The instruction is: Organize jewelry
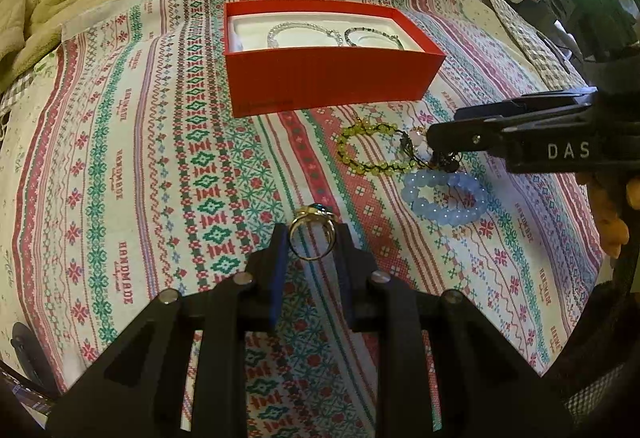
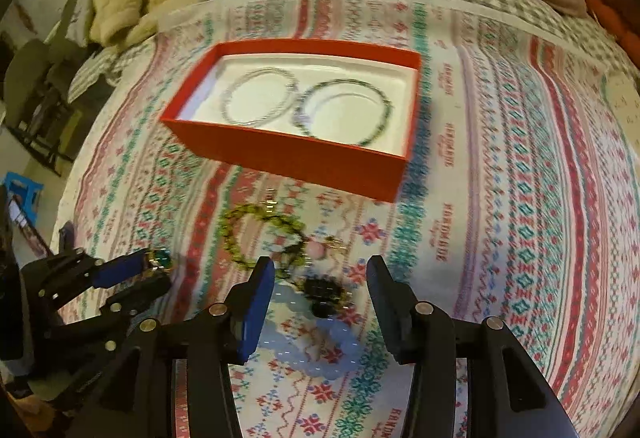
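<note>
Left claw (image 1: 313,238) pinches small gold ring w/ green stone (image 1: 312,234) at its tips. Right claw (image 2: 321,274) wide apart over tiny dark bead earring (image 2: 324,292) — may snag yellow-green bead bracelet (image 2: 260,234) touching it.

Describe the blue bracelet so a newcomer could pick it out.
Find the red box on the patterned bedspread. In front of it lies a cluster of loose jewelry; the blue bracelet is nearest the camera, beside the yellow-green bracelet. It alone has big, cloudy pale-blue round beads.
</note>
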A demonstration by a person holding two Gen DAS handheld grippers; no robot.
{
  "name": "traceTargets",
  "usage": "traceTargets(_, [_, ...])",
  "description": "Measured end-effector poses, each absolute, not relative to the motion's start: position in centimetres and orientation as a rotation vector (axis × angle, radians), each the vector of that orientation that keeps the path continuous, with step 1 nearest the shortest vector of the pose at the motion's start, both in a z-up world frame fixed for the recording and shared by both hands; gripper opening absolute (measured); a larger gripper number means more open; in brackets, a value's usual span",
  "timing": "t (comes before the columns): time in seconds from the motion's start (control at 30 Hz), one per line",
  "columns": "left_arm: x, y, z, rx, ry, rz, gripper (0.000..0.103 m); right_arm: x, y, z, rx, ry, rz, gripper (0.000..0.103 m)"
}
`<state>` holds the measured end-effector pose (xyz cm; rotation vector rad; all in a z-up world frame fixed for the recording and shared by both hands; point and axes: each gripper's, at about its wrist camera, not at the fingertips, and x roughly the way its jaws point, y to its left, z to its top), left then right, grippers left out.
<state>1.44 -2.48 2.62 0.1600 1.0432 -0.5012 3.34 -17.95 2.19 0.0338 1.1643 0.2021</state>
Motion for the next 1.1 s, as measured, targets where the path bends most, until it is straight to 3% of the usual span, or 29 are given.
traceTargets(0.27, [1.4, -2.4, 2.4, 0.159, 1.052, -0.497, 0.025, 4.0, -17.3, 0.9, -0.012, 1.200, 0.190, 0.024])
traceTargets(1.1, [1.7, -2.2, 3.3, 0.146, 1.034, -0.496, 0.025, 3.7, -16.4, 2.6, -0.015, 1.161, 0.215, 0.024])
